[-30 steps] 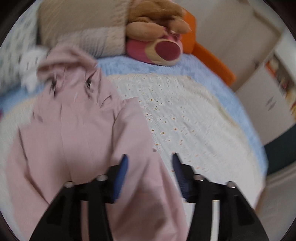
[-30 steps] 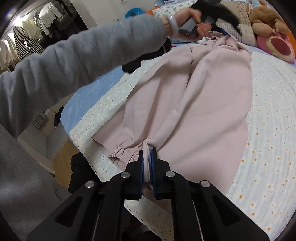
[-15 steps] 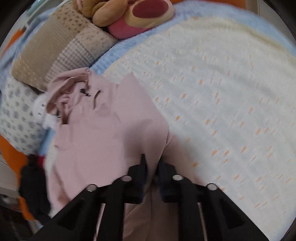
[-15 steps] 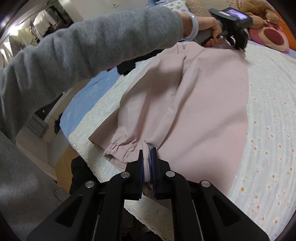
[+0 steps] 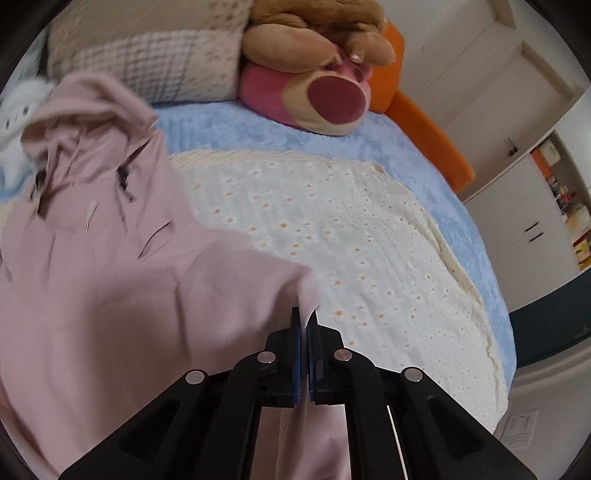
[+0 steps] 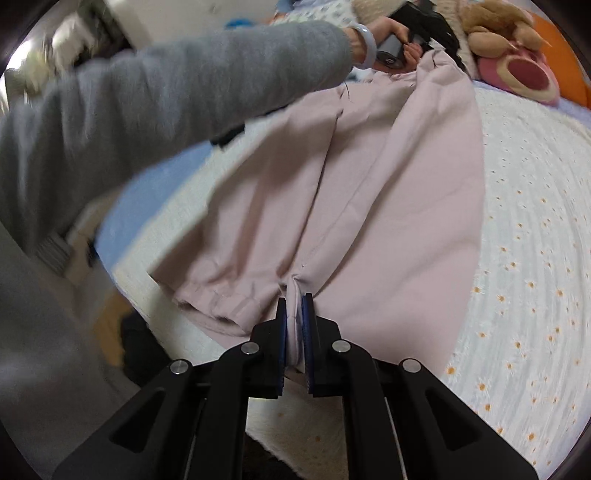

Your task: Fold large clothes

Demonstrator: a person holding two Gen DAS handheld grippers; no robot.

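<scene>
A pale pink hooded jacket (image 5: 110, 280) lies on a white daisy-print blanket (image 5: 369, 236) on the bed. My left gripper (image 5: 306, 321) is shut on a lifted fold near the jacket's shoulder, with the hood (image 5: 85, 110) beyond it to the left. My right gripper (image 6: 294, 306) is shut on the gathered hem of the jacket (image 6: 388, 184), near the bed's front edge. In the right wrist view the left gripper (image 6: 428, 33) is at the far end of the jacket, held by a hand in a grey sleeve (image 6: 184, 92).
A pink and brown plush bear (image 5: 325, 85) and patterned pillows (image 5: 159, 55) lie at the head of the bed. An orange bed frame (image 5: 424, 122) and white cupboards (image 5: 524, 221) stand to the right. Dark clothes (image 6: 140, 347) lie on the floor by the bed edge.
My left gripper went from open above the jacket to shut on a fold of it and has lifted the fold. My right gripper kept its hold on the hem.
</scene>
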